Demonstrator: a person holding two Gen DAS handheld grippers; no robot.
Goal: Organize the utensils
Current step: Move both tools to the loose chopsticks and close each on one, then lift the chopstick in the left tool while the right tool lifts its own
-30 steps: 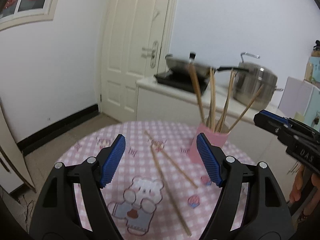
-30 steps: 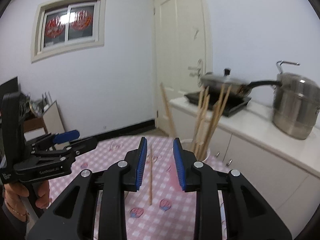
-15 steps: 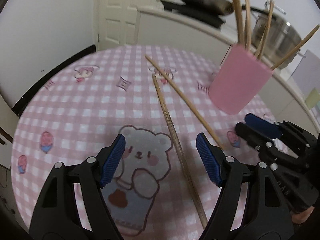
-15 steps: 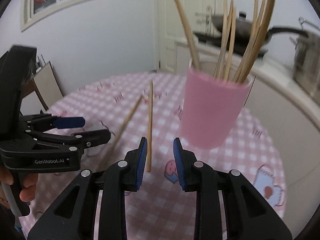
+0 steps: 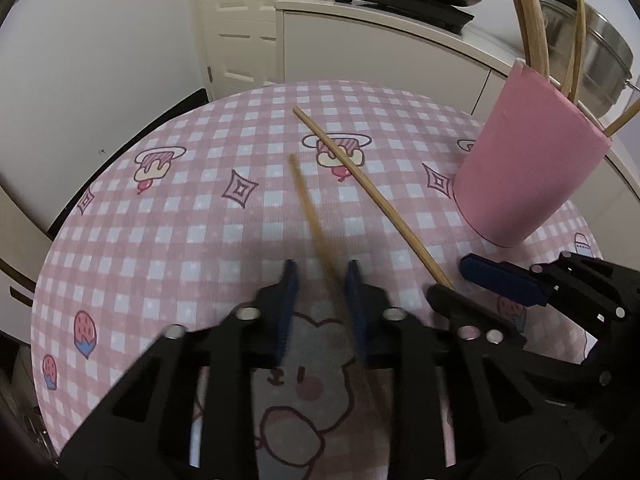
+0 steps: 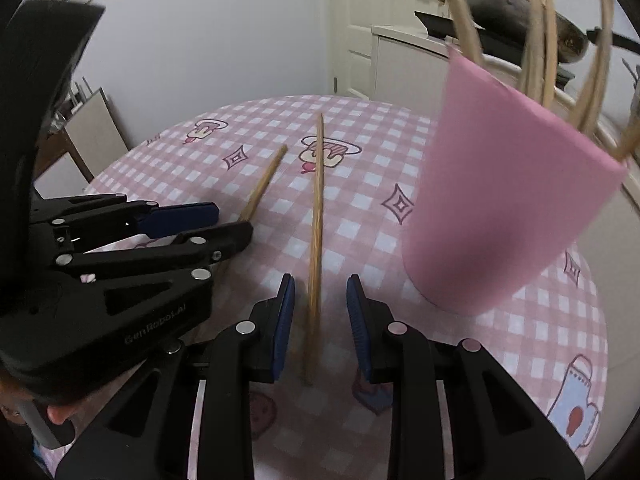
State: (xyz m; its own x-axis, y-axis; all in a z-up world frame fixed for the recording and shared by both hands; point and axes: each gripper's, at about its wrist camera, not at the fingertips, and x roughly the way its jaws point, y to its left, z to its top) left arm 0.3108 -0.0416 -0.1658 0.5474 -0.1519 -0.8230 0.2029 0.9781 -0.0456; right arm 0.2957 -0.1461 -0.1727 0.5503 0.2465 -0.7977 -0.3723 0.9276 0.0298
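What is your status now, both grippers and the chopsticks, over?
Left gripper jaws just closing around one chopstick, not yet clamped. Right gripper open astride the other chopstick. Pink cup stands beside, nothing blocking.

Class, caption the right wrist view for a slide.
Right gripper straddles a chopstick on the table beside the cup.
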